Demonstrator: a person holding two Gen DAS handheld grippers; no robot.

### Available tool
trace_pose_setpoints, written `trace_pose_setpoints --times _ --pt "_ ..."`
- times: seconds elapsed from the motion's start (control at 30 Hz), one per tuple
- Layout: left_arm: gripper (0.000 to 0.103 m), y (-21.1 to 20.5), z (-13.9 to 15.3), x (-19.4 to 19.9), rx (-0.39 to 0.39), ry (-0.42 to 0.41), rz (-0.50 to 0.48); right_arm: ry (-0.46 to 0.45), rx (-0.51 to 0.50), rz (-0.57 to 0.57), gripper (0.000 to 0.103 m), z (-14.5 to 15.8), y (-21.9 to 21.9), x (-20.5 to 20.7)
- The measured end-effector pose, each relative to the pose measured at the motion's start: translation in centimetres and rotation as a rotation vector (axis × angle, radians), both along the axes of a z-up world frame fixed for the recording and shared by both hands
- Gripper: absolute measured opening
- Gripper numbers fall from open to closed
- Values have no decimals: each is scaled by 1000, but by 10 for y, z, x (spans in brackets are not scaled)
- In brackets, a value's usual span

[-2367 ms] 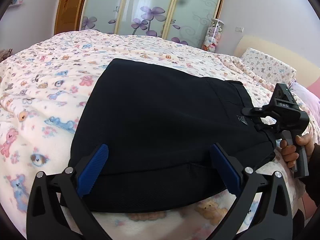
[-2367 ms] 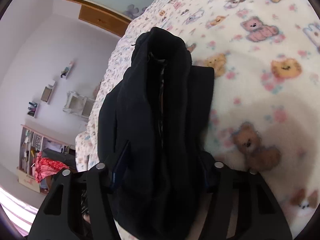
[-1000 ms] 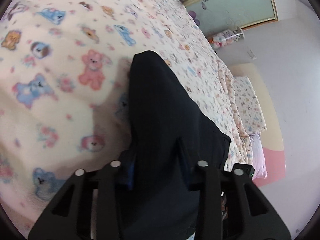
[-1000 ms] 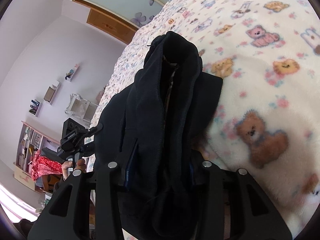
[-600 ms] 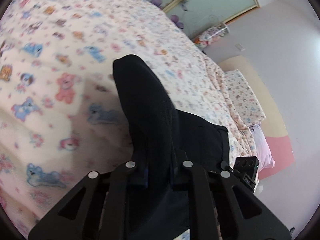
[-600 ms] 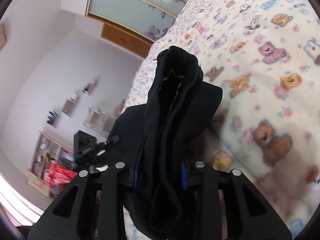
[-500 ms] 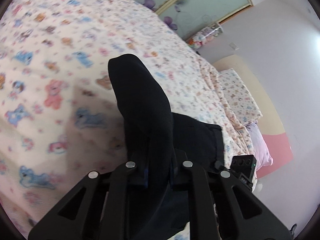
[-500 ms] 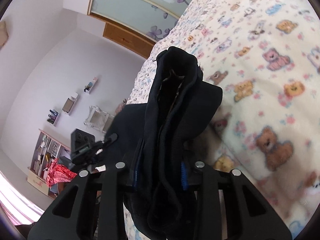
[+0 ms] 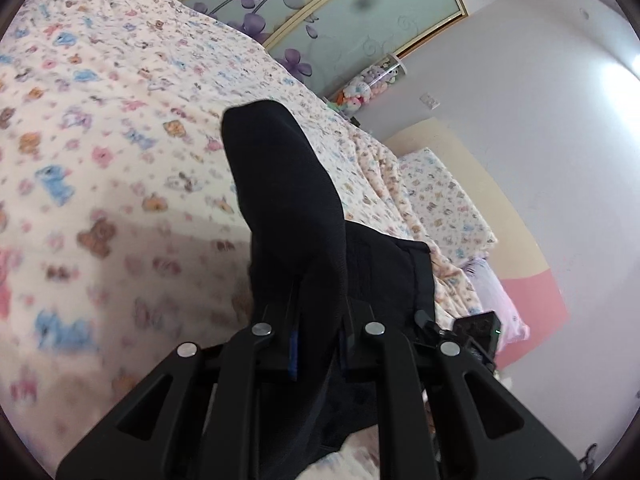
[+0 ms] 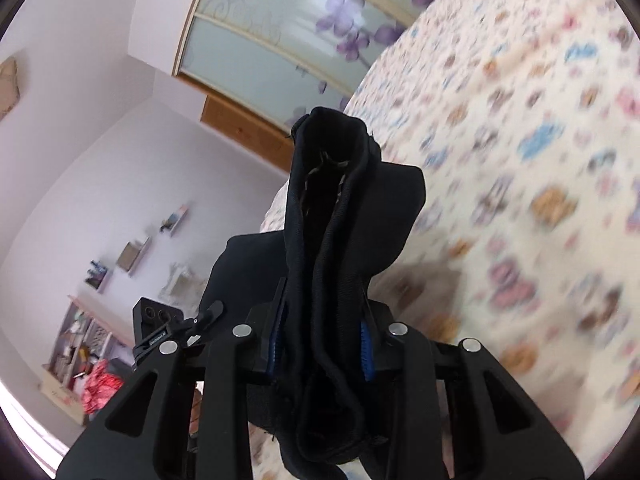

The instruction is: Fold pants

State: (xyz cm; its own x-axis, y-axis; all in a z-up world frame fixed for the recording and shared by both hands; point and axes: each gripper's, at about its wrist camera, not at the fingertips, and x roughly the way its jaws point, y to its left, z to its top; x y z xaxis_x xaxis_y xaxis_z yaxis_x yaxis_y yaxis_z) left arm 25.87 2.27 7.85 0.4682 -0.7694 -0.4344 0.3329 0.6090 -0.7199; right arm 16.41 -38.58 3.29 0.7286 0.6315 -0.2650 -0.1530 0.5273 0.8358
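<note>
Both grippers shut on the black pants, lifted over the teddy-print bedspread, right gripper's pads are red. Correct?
Not quite: the right gripper has blue pads, not red, as the right wrist view shows. The rest holds: it and the left gripper are both shut on the black pants, which are lifted over the teddy-print bedspread.

Home bedroom. A bed (image 9: 120,128) filled most of both views, covered by a cream blanket printed with cartoon animals; a matching pillow (image 9: 444,196) lay at its head. Sliding wardrobe doors (image 9: 360,28) carried purple flowers. Plush toys (image 9: 368,84) stood in a corner. Cluttered wall shelves (image 10: 132,256) beyond.
</note>
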Motion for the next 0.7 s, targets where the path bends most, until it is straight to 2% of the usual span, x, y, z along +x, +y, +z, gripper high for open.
trace_pose_setpoints --times 0.07,0.17,0.23,0.33,0.43,0.47,0.5,0.53,0.63,0.7 --pt "13 -6 -18 17 54 27 38 43 -34 -37 30 -15 -5 6" --pt "13 -2 -53 33 101 118 114 150 -55 -84 30 -50 -10 13" --pt "14 3 -64 33 98 117 125 142 -16 -91 30 -60 -13 11" --pt "20 3 -65 31 109 112 140 135 -56 -94 32 -57 -8 12" --pt "41 7 -63 27 126 120 195 167 -87 -112 38 -54 -5 10" --pt "61 10 -60 23 129 123 220 184 -115 -124 44 -52 -5 8" --pt "74 17 -58 19 137 124 253 191 -144 -135 49 -48 -5 6" --pt "77 28 -55 11 153 116 307 190 -184 -157 53 -42 -5 0" --pt "79 54 -42 -15 198 66 425 122 -329 -265 53 -21 -10 -27" --pt "79 58 -31 -34 191 20 433 27 -366 -269 53 -1 1 -50"
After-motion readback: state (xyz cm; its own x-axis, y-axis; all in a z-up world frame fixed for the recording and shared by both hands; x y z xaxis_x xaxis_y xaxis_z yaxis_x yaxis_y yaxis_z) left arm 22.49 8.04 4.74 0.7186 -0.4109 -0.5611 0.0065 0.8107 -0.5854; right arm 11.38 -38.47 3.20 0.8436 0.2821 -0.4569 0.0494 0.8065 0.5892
